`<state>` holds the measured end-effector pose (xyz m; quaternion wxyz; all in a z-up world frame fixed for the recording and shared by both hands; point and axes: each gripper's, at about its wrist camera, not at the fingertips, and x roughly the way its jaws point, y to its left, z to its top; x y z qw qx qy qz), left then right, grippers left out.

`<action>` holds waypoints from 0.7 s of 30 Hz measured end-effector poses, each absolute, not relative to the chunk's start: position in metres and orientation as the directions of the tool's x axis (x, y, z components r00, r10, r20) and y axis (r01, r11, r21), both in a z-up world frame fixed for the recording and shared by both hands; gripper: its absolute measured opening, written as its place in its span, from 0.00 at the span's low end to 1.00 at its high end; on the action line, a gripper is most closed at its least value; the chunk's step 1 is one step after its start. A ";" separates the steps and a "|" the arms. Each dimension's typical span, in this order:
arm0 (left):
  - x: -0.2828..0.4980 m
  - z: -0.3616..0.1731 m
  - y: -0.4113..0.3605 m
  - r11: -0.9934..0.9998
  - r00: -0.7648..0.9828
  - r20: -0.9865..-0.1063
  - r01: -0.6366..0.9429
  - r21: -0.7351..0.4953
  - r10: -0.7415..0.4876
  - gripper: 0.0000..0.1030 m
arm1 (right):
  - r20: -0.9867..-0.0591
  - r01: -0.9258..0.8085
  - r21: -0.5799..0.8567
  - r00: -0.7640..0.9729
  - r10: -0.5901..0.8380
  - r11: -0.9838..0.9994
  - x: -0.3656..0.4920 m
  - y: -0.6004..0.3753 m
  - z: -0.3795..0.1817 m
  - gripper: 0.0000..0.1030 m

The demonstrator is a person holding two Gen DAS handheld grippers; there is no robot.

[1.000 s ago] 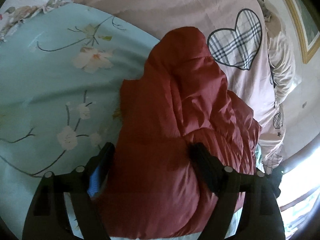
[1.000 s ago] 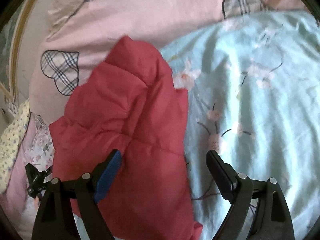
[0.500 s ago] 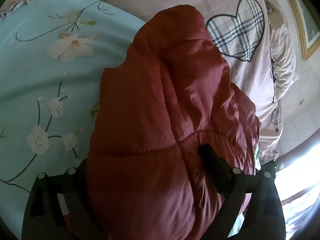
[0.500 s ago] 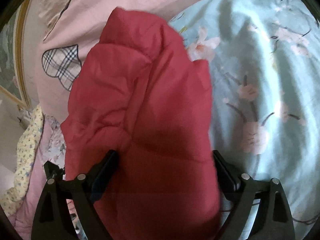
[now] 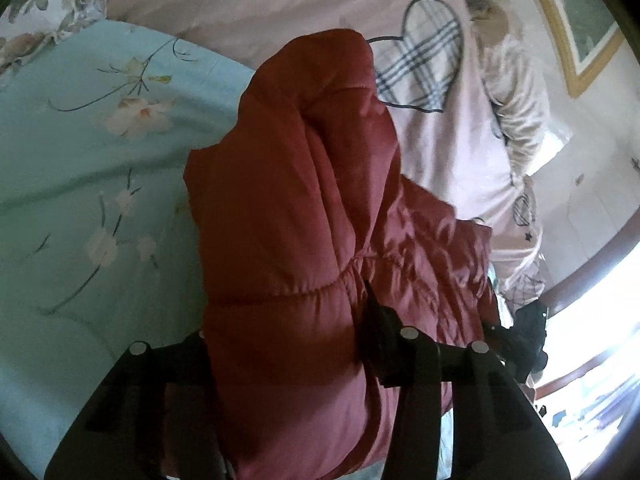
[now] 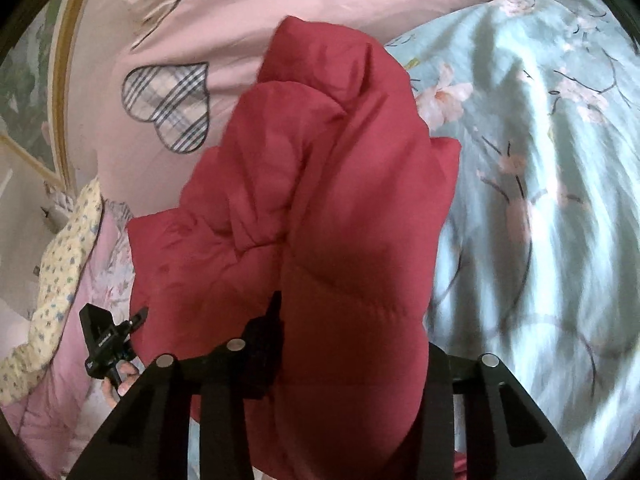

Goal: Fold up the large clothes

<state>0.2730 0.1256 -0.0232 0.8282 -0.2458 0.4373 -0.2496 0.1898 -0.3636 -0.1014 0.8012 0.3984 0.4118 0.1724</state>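
Note:
A red puffer jacket lies bunched on the bed, across the light blue floral quilt and the pink sheet. My left gripper is shut on a thick fold of its near edge; the fabric bulges between the jaws and hides the left finger. In the right wrist view the same jacket fills the middle. My right gripper is shut on another thick fold of it, which hides the right finger. The left gripper shows at the far left of that view.
The pink sheet with plaid hearts covers the far side of the bed. A framed picture hangs on the wall. A yellow flowered cloth lies at the bed's edge. The blue floral quilt spreads to the right.
Both grippers moved onto the jacket's near edge and closed from wide open onto thick folds. The jacket bunched up and now rises between the jaws.

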 end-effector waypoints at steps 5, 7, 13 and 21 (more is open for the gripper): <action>0.233 -0.012 0.129 0.758 0.482 -0.608 0.215 -0.616 -0.631 0.42 | -0.521 0.035 0.782 0.586 0.621 0.623 0.149 -0.357 -0.094 0.38; 0.214 -0.009 0.131 0.756 0.477 -0.607 0.224 -0.615 -0.635 0.42 | -0.517 0.035 0.787 0.580 0.629 0.616 0.134 -0.354 -0.093 0.38; 0.173 -0.008 0.143 0.750 0.455 -0.614 0.222 -0.623 -0.645 0.42 | -0.509 0.033 0.799 0.569 0.646 0.600 0.094 -0.345 -0.093 0.38; 0.151 -0.016 0.154 0.748 0.431 -0.627 0.211 -0.629 -0.649 0.42 | -0.498 0.038 0.810 0.572 0.652 0.585 0.075 -0.340 -0.094 0.38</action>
